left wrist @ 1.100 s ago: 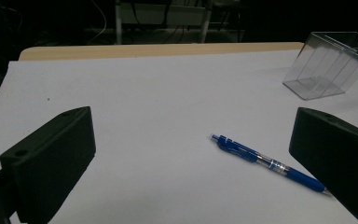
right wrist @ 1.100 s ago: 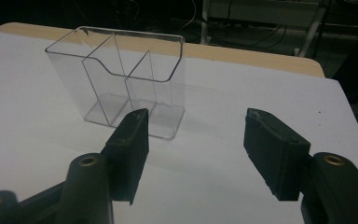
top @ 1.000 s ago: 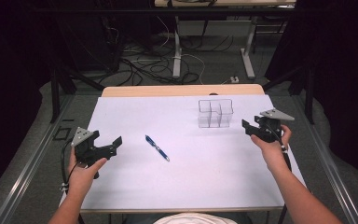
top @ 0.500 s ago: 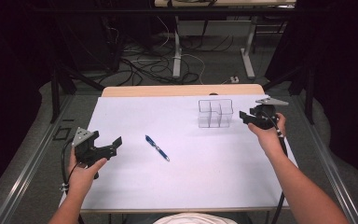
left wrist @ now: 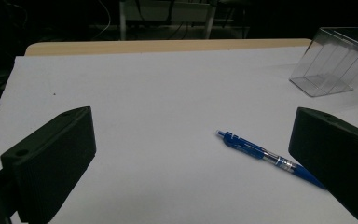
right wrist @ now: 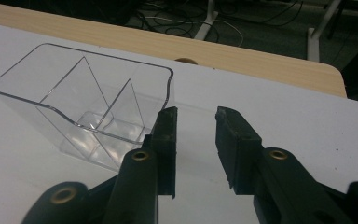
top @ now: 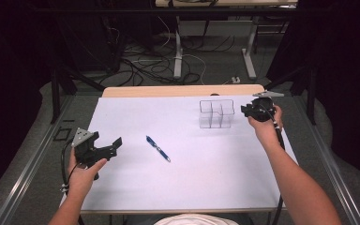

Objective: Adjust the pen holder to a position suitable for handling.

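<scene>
A blue pen [top: 158, 148] lies on the white table sheet [top: 183, 187], near its middle. My left gripper [top: 114, 146] hovers left of it, jaws spread wide, nothing held. In the left gripper view the pen [left wrist: 270, 158] sits just inside the right jaw, with my left gripper [left wrist: 193, 144] open. A clear plastic organizer [top: 216, 114] with several compartments stands upright at the back right. My right gripper [top: 247, 110] is just right of it. In the right gripper view my right gripper [right wrist: 196, 119] shows a narrow empty gap, its left jaw beside the organizer [right wrist: 84, 102] wall.
The wooden table edge [top: 183, 90] runs along the far side of the sheet. Beyond it lie cables [top: 140, 65] and desk legs on the floor. A metal rail [top: 23, 173] borders the table's left side.
My right gripper has moved away from the person toward the far edge, ending close beside the organizer's right wall. The left gripper and the pen have stayed put.
</scene>
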